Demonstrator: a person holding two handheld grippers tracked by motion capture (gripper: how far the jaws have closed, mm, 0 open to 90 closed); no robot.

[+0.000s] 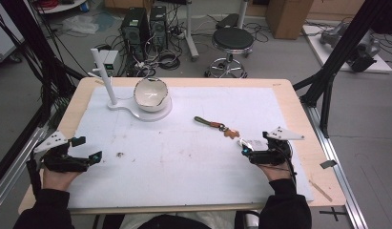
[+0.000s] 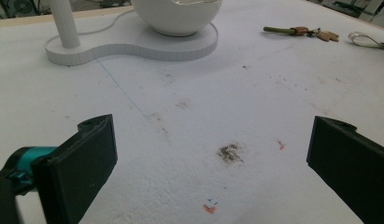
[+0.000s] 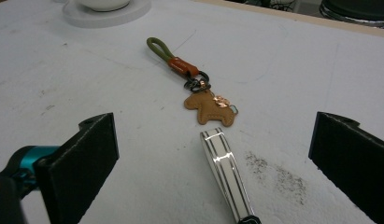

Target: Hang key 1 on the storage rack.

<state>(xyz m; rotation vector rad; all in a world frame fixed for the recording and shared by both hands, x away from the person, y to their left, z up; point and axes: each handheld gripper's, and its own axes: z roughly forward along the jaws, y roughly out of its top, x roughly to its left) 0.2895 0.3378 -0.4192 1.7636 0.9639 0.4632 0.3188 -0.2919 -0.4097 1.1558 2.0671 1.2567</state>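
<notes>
The right gripper view shows detail the high view blurs: a keychain [image 3: 194,81] with an olive loop, orange clasp and tan leather horse charm, lying at upper centre of the frame, and a shiny metal clip [image 3: 224,170] just below the charm, between the wide-open, empty jaws. In the high view the keychain [image 1: 216,126] lies just up-left of the right gripper [image 1: 251,151] on the desk [image 1: 289,102]. The left gripper [image 1: 86,149], lower left, gapes empty too, well apart from it. The bowl [image 1: 151,93] sits upper left.
</notes>
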